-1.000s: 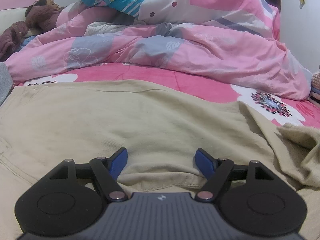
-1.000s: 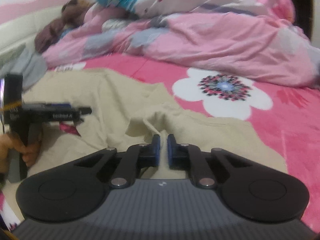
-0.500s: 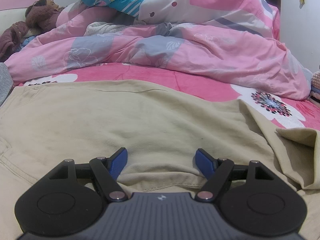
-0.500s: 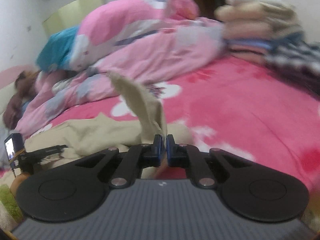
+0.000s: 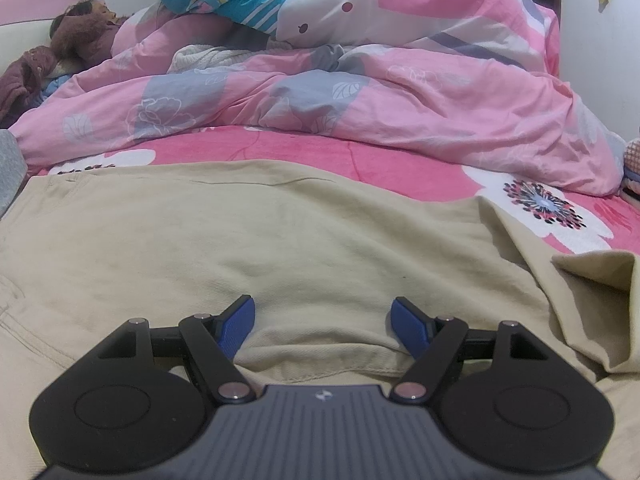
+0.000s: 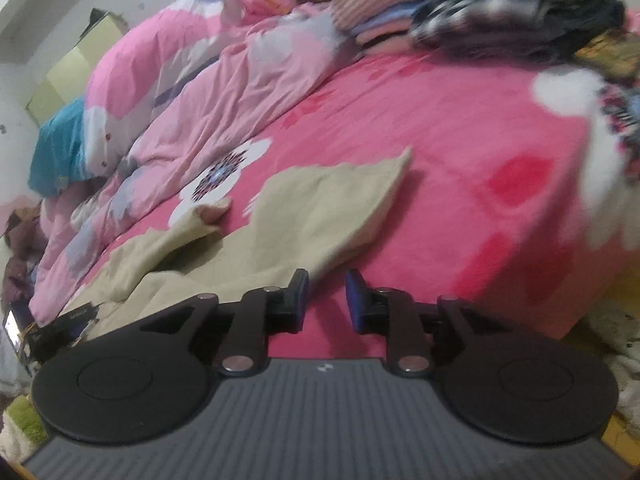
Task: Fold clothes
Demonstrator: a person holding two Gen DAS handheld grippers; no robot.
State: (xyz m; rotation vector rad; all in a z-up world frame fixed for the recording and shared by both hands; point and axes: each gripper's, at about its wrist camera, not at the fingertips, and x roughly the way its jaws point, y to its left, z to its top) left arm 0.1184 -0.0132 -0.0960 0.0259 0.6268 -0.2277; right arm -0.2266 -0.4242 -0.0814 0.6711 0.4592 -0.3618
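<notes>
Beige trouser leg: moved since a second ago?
Yes. The beige trouser leg has been pulled out flat across the pink flowered bedsheet, away from the crumpled pink quilt; the right gripper is opening, empty.

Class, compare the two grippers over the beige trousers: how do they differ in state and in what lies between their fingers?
The left gripper stands wide open with a fold of the beige trousers bunched between its fingers; the right gripper is only narrowly parted, its jaws opening, with nothing between them. Both have blue pads.

Right gripper (image 6: 326, 294) opening, nothing between its jaws, above beige trouser leg (image 6: 320, 216) on pink sheet (image 6: 460, 152).
</notes>
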